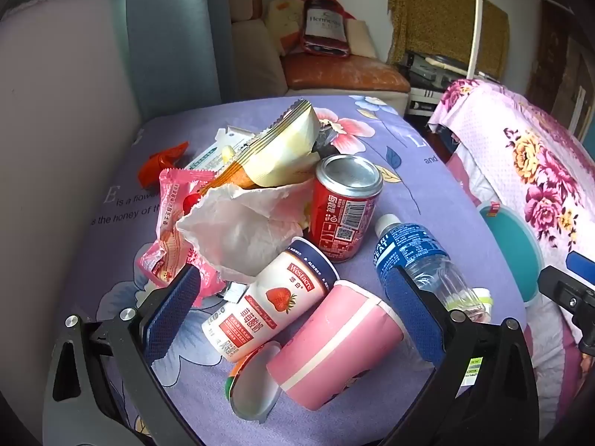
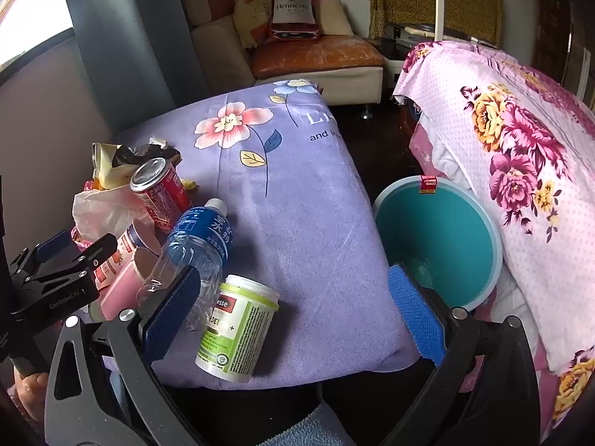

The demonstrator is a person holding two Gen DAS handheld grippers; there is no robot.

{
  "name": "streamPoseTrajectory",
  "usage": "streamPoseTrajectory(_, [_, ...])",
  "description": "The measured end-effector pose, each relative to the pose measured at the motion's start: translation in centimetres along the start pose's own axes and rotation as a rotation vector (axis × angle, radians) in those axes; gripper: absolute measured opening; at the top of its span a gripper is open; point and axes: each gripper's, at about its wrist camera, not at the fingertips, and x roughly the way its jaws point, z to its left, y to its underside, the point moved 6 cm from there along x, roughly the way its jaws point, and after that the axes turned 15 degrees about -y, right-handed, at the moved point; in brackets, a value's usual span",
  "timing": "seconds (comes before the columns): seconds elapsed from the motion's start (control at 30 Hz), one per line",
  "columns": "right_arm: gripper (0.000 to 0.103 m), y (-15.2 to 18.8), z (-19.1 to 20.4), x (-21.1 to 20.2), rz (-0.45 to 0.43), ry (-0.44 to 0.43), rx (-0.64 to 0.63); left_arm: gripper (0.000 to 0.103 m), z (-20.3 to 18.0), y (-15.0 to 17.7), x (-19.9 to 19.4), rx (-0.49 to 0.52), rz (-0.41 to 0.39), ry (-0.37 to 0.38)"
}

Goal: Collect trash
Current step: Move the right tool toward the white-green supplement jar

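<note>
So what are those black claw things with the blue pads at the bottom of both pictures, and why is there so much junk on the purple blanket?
Those claws are grippers, like big tongs. A person holds one in each hand, and each has a small camera that looks out between its two fingers.

One picture is from the left gripper, the other from the right gripper. Both are wide open and hold nothing.

The junk is trash to collect. It lies on a purple flowered cloth: a red can, a water bottle, a strawberry yogurt bottle, a pink paper cup, a white paper bag, snack wrappers, and a green-labelled supplement jar.

The teal bin beside the cloth, next to a pink flowered blanket, is probably where it goes.
</note>
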Motion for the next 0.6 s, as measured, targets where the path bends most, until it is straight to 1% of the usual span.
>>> streamPoseTrajectory(0.03, [0.097,0.0,-0.05,-0.09,-0.002,-0.001,-0.002,0.1,0.0,0.02,0.02,0.001,0.002,-0.001])
streamPoseTrajectory(0.1, [0.097,-0.11,-0.04,0.51,0.021,0.011,0.003,0.1,0.01,0.03,0.07,0.003,0.001,-0.002])
streamPoseTrajectory(0.37, [0.097,0.38,-0.06,0.65,0.036,-0.008,0.014,0.1,0.68,0.03,0.07,0.006,0.012,0.011])
streamPoseTrajectory(0.6, [0.097,0.27,0.09,0.56,0.036,-0.014,0.018,0.1,-0.17,0.35,0.11,0.02,0.008,0.004])
